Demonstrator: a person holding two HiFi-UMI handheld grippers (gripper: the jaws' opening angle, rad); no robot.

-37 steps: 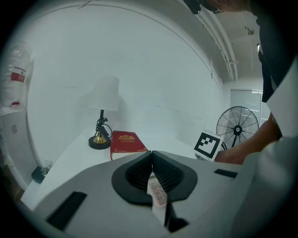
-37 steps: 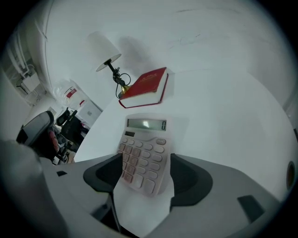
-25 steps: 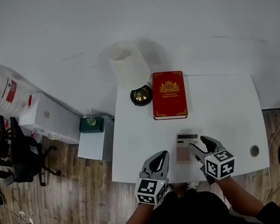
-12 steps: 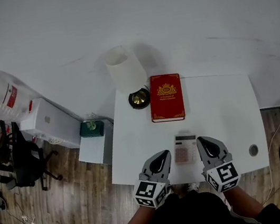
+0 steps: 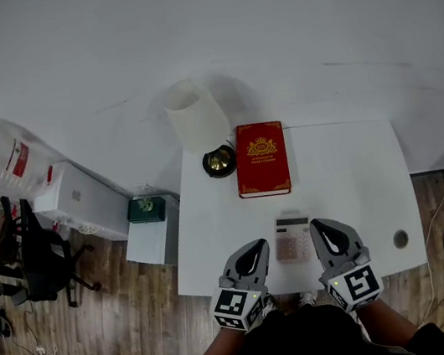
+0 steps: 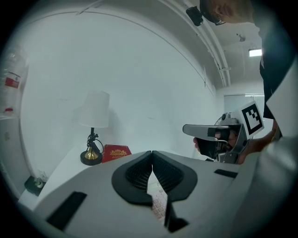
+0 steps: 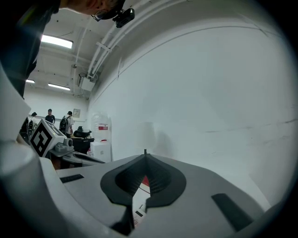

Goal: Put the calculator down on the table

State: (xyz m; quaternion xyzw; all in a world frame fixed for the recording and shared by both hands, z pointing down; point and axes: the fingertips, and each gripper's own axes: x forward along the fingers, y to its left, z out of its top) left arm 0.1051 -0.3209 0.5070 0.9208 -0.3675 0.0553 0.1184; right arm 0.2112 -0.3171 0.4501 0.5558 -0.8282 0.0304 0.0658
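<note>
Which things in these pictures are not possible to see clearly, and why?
Calculator: head view, keys and display too small; left gripper view, mostly hidden behind the left hand-held gripper and its shut jaws.
Red book: head view, title too small; right gripper view, only a sliver shows.
Small round thing: head view, too small to identify.

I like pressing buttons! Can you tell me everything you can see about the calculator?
The calculator is a small, pale rectangle with a dark screen strip at its far end and rows of light, pinkish keys below. It looks like plastic. It lies flat, face up, on the white table near the front edge, in front of the red book. Only the table seems to touch it: the left hand-held gripper and right hand-held gripper, both shut, flank it.
</note>
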